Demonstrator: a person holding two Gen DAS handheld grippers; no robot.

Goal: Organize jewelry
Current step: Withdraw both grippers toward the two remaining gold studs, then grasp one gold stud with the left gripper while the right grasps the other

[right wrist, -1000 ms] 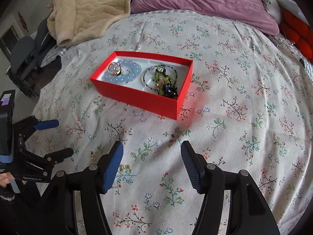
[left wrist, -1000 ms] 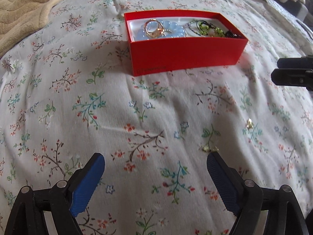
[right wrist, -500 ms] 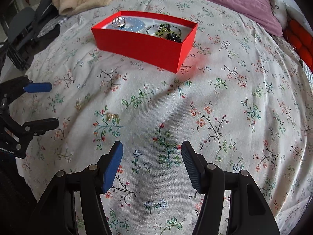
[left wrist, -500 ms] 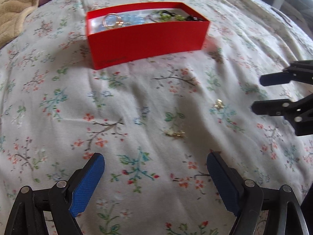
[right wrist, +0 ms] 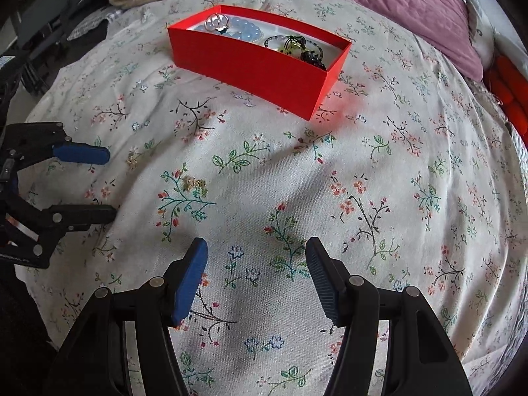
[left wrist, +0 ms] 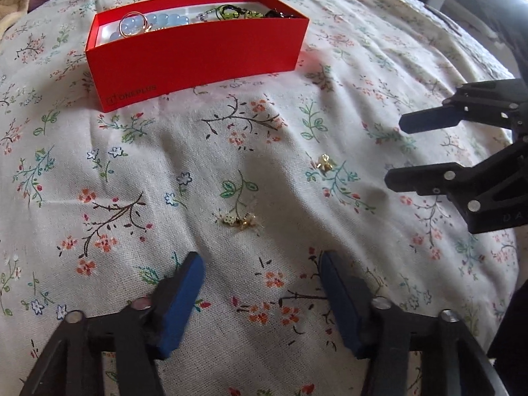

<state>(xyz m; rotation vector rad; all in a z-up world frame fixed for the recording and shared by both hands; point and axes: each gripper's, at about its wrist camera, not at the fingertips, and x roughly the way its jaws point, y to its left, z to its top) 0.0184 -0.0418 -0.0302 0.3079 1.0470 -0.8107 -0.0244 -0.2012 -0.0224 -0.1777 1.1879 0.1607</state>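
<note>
Two gold earrings (left wrist: 240,220) (left wrist: 324,161) loose on bedspread (left wrist: 198,171); left gripper (left wrist: 262,274), right gripper (right wrist: 256,260) fingers wide apart, holding nothing.

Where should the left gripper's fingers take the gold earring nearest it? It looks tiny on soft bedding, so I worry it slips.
Come straight down on the gold earring with the left gripper. Close across its short width: it lies flat, long side left to right, so the fingers would straddle it.
</note>
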